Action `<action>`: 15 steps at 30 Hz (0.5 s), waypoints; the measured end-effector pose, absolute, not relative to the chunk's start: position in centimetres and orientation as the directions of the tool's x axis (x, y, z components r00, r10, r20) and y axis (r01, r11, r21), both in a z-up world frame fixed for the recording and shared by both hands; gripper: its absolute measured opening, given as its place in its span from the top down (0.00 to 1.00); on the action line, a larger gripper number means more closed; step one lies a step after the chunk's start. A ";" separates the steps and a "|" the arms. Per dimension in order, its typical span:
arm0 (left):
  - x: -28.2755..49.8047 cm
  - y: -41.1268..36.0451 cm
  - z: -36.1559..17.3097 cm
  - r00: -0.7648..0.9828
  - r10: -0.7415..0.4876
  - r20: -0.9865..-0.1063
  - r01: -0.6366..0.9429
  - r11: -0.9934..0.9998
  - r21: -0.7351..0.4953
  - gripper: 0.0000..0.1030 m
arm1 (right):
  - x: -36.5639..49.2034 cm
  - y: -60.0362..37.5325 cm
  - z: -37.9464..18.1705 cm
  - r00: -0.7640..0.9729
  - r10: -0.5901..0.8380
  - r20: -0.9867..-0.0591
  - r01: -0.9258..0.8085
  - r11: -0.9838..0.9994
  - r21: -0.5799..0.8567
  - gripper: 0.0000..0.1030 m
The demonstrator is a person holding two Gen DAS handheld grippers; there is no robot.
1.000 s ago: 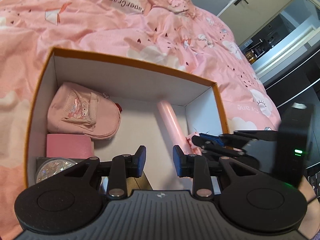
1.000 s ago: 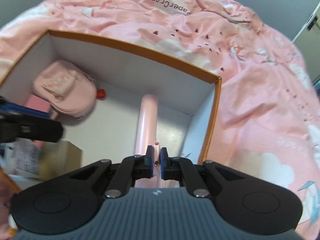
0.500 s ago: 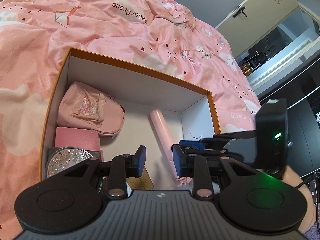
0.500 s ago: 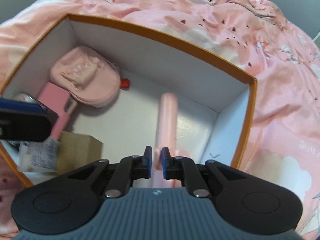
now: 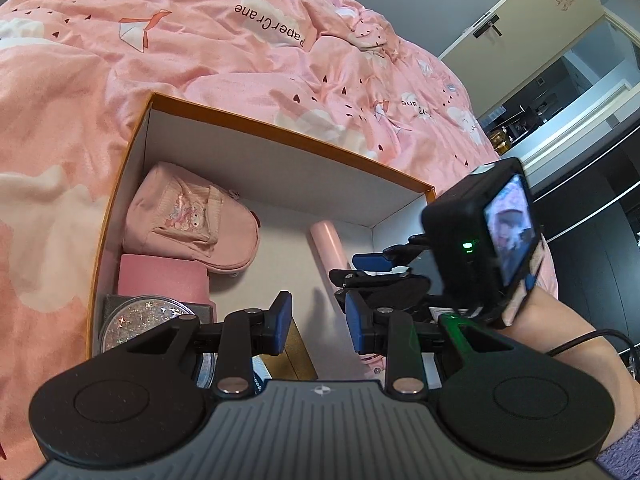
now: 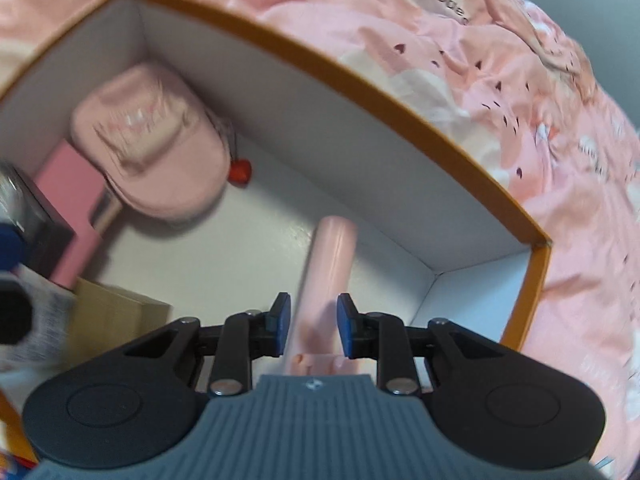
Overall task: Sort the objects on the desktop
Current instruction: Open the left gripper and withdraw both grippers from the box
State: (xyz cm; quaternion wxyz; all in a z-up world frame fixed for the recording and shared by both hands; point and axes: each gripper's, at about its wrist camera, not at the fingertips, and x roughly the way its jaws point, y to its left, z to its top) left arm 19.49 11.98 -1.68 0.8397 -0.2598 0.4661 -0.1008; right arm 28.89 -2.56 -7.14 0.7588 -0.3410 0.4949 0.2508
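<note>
Right gripper (image 6: 310,326) fingers opening, releasing pink tube (image 6: 330,264) onto box (image 6: 400,92) floor beside pouch (image 6: 152,160); left gripper (image 5: 316,320) empty, nearly closed.

Box was packed on the left, open down the middle

The box (image 5: 280,132) had its left side stuffed: pink pouch (image 5: 188,220) at the back, pink block (image 5: 160,280) and a glittery round tin (image 5: 140,316) in front, tan carton (image 6: 116,312) nearer. A bare strip of floor ran between those and the pink tube (image 6: 332,256). The right gripper (image 6: 310,320) sat over the tube with jaws opening around it, filling the gap by the right wall. Box walls hemmed every side.
</note>
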 end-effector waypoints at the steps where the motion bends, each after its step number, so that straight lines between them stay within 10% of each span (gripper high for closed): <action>1: 19.5 12.0 -1.7 0.544 -0.414 -0.730 -0.072 0.844 -0.532 0.68 | 29.1 -2.6 -7.4 0.382 0.032 -0.924 -0.715 0.643 -0.273 0.76; 15: 19.5 11.8 -2.1 0.531 -0.416 -0.738 -0.069 0.847 -0.527 0.68 | 29.8 -3.5 -7.8 0.411 -0.110 -0.905 -0.687 0.616 -0.387 0.67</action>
